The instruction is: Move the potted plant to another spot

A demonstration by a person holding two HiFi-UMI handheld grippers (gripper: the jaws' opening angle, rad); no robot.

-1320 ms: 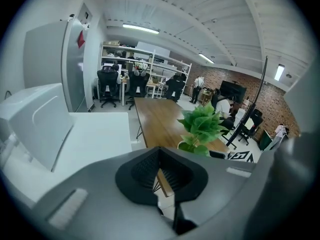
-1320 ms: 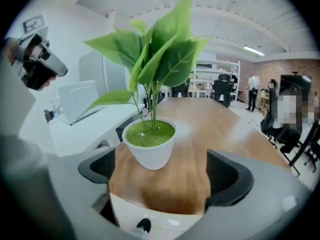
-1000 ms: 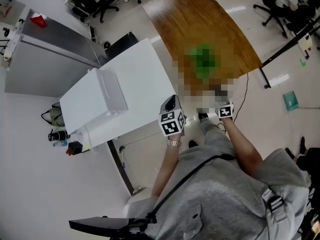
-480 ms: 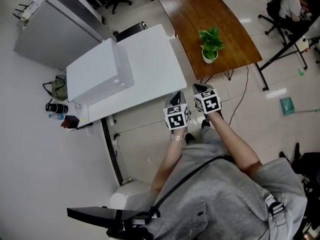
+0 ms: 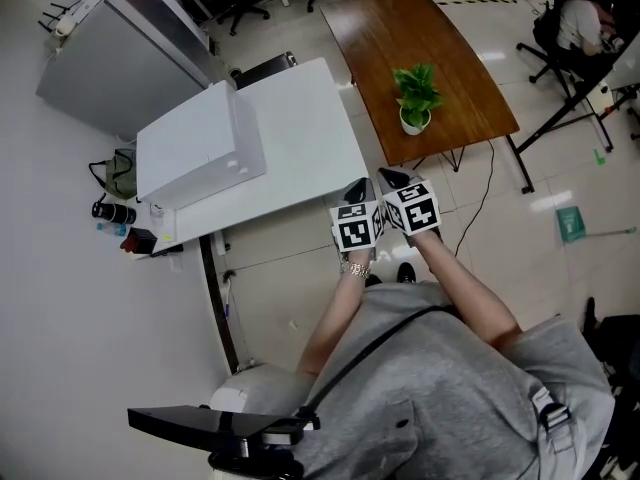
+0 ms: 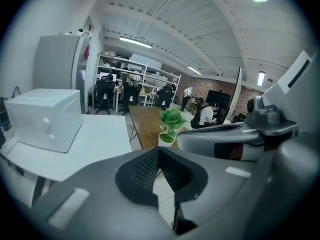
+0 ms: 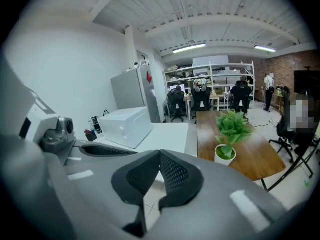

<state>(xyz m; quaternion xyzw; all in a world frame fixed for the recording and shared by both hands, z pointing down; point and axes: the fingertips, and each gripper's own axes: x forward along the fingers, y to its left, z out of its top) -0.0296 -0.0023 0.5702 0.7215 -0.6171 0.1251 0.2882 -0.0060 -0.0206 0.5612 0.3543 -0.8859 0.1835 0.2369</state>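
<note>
1. The potted plant (image 5: 416, 98) stands upright on the wooden desk (image 5: 455, 43), toward the end nearest the person.
2. The left gripper (image 5: 356, 188) is clenched with nothing between its jaws, held over the floor and well apart from the plant.
3. The right gripper (image 5: 391, 179) is clenched and empty too, just beside the left one.
4. A white desk (image 5: 300, 138) bearing a white box (image 5: 195, 153) stands left of the wooden one.

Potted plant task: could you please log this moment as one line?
potted plant: on wooden table, untouched | left gripper: shut, empty | right gripper: shut, empty
</note>
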